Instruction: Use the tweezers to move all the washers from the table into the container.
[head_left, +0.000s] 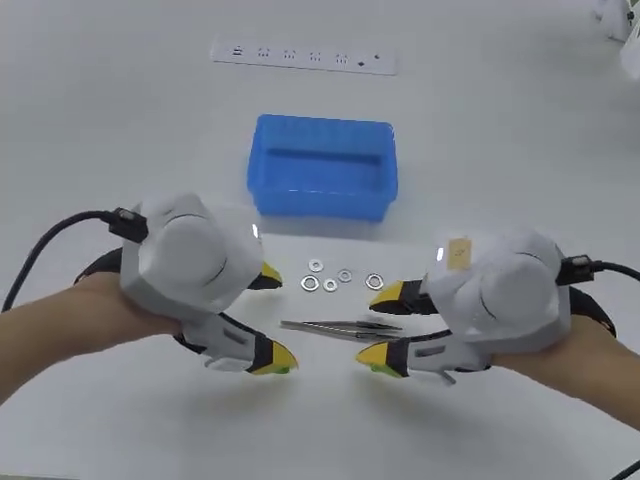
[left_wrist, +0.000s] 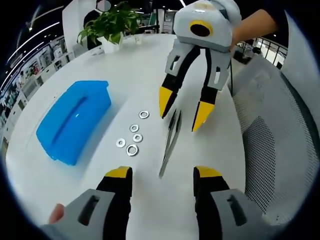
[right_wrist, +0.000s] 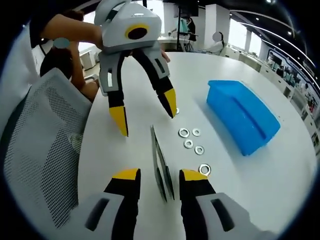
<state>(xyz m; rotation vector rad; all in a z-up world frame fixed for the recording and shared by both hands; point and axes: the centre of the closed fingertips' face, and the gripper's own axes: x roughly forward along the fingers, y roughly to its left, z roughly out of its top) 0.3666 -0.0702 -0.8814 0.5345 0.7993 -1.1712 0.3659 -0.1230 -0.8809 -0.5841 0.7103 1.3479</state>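
Yellow-tipped, the left gripper (head_left: 277, 320) sits just left of the tweezers (head_left: 340, 327), its jaws spread wide and holding nothing. Slim and steel, the tweezers lie flat on the smooth white table (head_left: 120, 140), with five flat metal ring washers (head_left: 310, 284) scattered just beyond them and the blue plastic box-shaped container (head_left: 322, 165) farther beyond. The right gripper (head_left: 378, 326) is likewise spread, its jaws either side of the tweezers' forked end.

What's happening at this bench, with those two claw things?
A person holds a two-jaw gripper in each hand. The left gripper and right gripper, both open, flank the tweezers lying on the table. The washers lie loose between the tweezers and the blue container; nothing is picked up yet.
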